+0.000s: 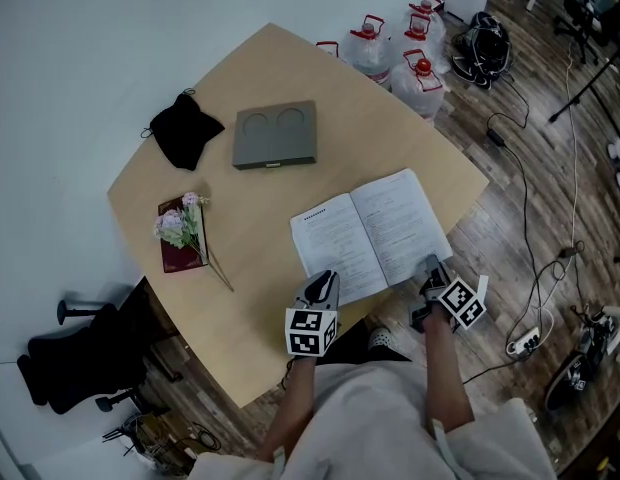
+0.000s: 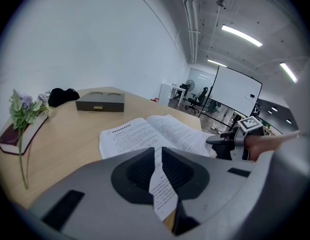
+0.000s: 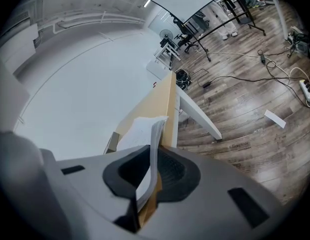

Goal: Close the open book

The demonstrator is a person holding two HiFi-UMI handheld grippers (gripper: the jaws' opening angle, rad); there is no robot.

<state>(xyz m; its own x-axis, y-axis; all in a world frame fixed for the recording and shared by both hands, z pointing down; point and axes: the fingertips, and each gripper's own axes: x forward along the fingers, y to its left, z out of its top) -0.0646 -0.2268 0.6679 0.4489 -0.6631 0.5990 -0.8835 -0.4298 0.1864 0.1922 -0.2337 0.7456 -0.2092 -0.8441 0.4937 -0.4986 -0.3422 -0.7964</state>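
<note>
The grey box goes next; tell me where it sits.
In the head view the grey box lies on the table's far half, just right of the black pouch, beyond the open book.

Office: swivel chairs [image 2: 199, 97], whiteboard [image 2: 234, 91]

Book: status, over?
Left gripper shut on a left page of the book. Right gripper shut on its right-hand pages. It lies open on the table. Flowers, box, pouch lie well clear.
</note>
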